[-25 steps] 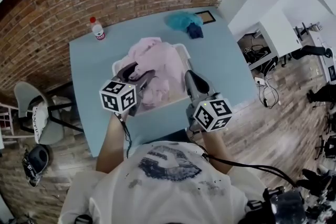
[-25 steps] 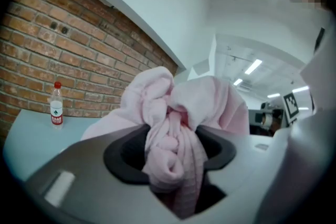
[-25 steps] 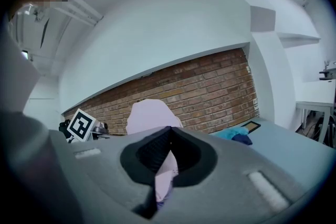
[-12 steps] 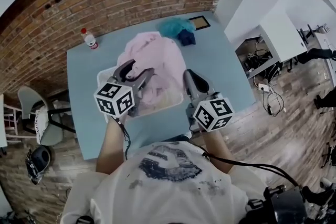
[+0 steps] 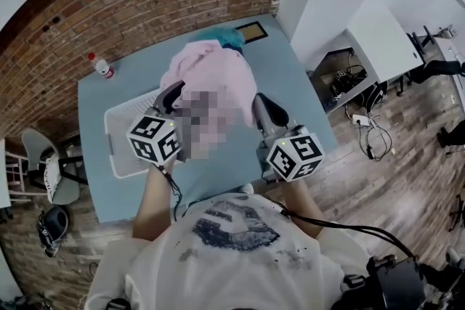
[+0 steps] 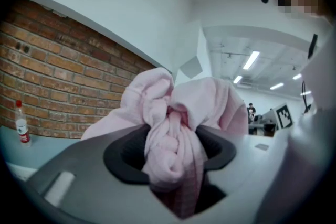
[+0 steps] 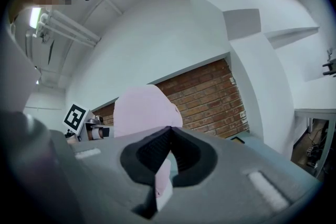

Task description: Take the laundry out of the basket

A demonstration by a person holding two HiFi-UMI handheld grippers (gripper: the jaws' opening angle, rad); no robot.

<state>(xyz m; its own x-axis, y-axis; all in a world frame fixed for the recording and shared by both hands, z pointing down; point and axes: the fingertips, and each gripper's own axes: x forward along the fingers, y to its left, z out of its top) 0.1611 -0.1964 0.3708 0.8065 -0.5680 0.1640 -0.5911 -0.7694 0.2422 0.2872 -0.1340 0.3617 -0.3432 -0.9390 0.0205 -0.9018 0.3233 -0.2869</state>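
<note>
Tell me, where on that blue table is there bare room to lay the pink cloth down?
Bare light-blue tabletop lies right of the lifted pink cloth garment, out to its right edge, and along the near edge. Crowded: the white plastic basket on the left, the crumpled teal cloth and dark-framed picture at the far end.

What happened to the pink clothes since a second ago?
The pink garment went up out of the basket, bunched in the left tool and pinched by the right tool. Both tools kept their grip; the bottle and teal cloth stayed on the table.
</note>
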